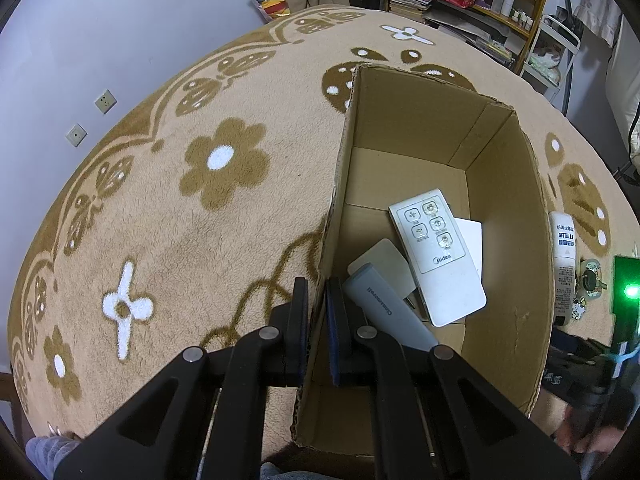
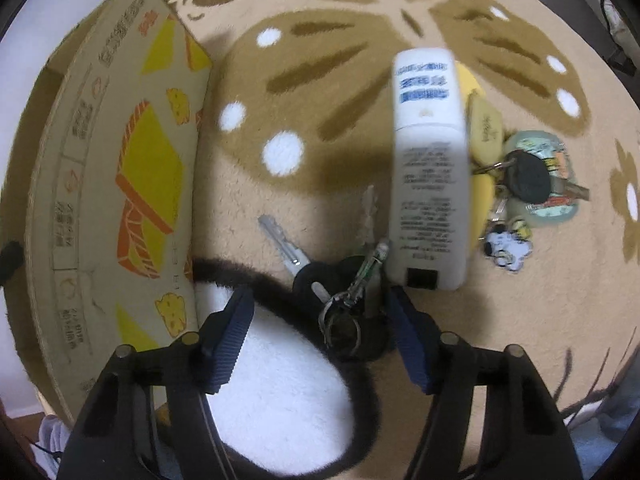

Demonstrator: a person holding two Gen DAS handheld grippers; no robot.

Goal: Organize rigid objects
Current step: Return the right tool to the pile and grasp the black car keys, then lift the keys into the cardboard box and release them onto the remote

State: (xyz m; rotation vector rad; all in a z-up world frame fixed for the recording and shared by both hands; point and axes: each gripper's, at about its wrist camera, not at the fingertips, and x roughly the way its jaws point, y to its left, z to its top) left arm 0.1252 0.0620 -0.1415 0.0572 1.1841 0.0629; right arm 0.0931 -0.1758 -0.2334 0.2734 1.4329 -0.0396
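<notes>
My left gripper (image 1: 318, 300) is shut on the left wall of an open cardboard box (image 1: 500, 152), one finger outside, one inside. In the box lie a white Midea remote (image 1: 436, 256), a grey-blue flat device (image 1: 384, 312) and white cards (image 1: 384, 264). My right gripper (image 2: 320, 320) is open just above the rug, its jaws on either side of a black-headed key bunch with a ring (image 2: 340, 292). A white bottle with blue print (image 2: 430, 168) lies just beyond, also in the left wrist view (image 1: 564, 268). A second key bunch with charms (image 2: 524, 184) lies to its right.
The box's printed outer wall (image 2: 120, 184) stands close on the left of my right gripper. All rests on a tan flowered rug (image 1: 180, 220). Cluttered shelves (image 1: 480, 4) and a white cart (image 1: 556, 52) stand beyond the rug. A yellow item (image 2: 480, 196) lies under the bottle.
</notes>
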